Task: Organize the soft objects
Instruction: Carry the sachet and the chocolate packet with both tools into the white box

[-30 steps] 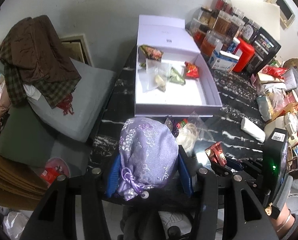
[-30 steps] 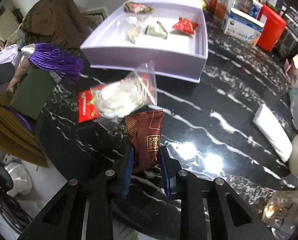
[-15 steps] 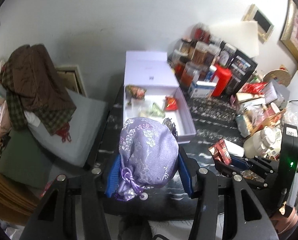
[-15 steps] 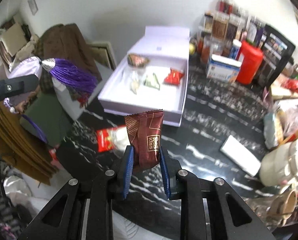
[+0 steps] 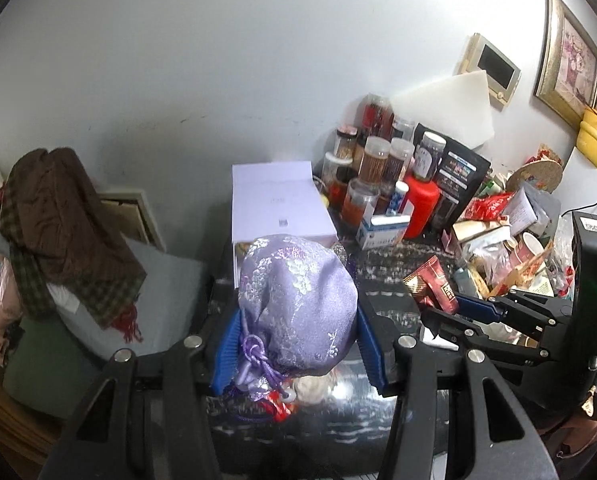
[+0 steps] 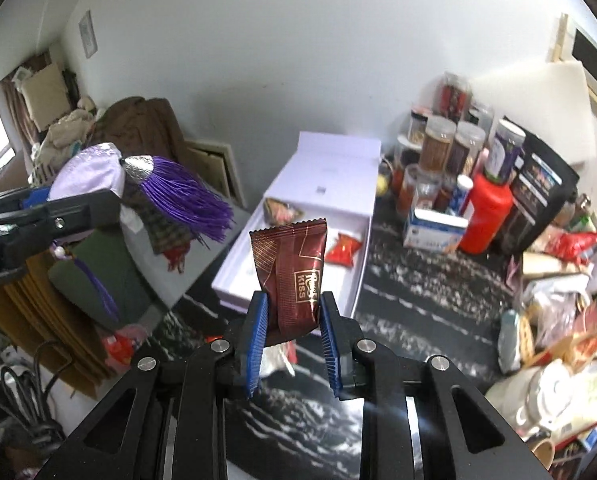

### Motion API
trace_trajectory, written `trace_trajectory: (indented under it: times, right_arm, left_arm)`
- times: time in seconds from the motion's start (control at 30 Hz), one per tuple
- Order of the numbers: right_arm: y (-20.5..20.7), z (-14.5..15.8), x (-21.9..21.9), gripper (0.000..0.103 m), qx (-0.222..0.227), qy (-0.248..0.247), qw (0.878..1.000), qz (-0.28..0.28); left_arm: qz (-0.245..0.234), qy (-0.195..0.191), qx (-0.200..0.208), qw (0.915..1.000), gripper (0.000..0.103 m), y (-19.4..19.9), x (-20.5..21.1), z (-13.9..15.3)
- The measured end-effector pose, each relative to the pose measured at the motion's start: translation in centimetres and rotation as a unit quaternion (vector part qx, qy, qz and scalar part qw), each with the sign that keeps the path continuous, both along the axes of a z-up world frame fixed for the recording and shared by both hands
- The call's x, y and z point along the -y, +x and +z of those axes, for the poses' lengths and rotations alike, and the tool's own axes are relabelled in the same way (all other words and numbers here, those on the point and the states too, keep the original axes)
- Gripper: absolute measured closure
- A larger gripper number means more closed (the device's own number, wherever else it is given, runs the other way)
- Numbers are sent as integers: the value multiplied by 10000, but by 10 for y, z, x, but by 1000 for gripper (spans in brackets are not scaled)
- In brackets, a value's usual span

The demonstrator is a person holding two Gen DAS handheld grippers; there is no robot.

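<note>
Two grippers, both full. My left gripper clamps a lilac brocade pouch between its blue pads, the pouch bulging above the fingers with its knotted cord hanging at the lower left; from the right wrist view a purple tassel with a silver cap trails off the pouch's far end. My right gripper is pinched tight on a brown snack packet, which stands nearly upright with its crimped top edge uppermost. Both are held in the air above the black marble-patterned table. Beyond the packet lies an open pale lilac box with its lid raised at the far side; inside I can see a red wrapper and another small packet near the lid. Right of the box stand jars, a red bottle and a heap of clutter. Left of the table, brown clothes lie draped over grey cushions.
</note>
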State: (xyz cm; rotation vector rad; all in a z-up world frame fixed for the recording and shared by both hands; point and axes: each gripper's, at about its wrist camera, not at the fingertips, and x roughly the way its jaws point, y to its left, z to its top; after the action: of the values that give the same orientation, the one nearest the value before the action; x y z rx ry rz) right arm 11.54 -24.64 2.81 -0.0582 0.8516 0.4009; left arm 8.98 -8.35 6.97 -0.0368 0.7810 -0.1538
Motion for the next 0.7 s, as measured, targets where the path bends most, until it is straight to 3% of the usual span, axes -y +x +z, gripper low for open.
trace_trajectory:
  times: [0.33, 0.7]
  right_arm:
    - [58, 8, -10, 77, 106, -13, 9999, -14]
    - [126, -18, -19, 77, 43, -24, 10000, -40]
  left_arm:
    - [-10, 11, -32, 10000, 52, 70, -7, -4]
    - [-65, 77, -271, 9996, 52, 143, -7, -49]
